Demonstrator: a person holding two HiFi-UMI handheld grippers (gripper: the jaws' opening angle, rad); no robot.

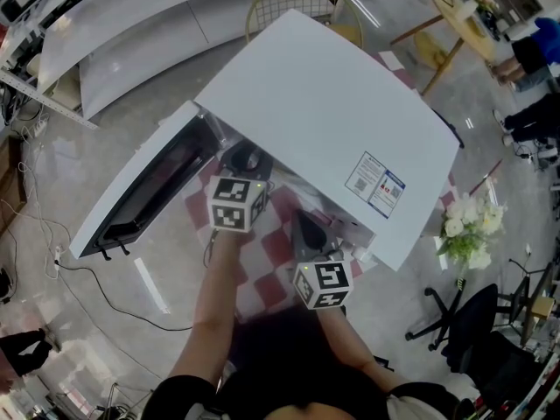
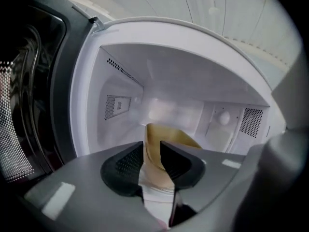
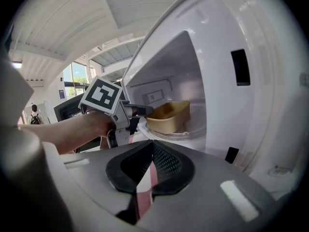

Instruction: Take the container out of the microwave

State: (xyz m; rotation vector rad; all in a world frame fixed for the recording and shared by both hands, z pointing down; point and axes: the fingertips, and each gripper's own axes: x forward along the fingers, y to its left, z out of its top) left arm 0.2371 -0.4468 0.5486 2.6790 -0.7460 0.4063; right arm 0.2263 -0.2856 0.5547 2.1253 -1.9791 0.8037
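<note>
Container (image 3: 169, 116) gripped inside the open microwave (image 1: 332, 121).
The tan container is seated on the glass turntable (image 3: 195, 128) within the cavity, and the door (image 1: 144, 191) is swung wide. Its near wall is clamped between the jaws of the left tongs (image 2: 152, 145). The right tongs (image 3: 152, 145) are held closed on nothing, outside the cavity, over the checked tabletop (image 1: 273, 245).

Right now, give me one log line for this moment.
door open | left gripper shut on container, inside microwave | right gripper shut, empty, outside
</note>
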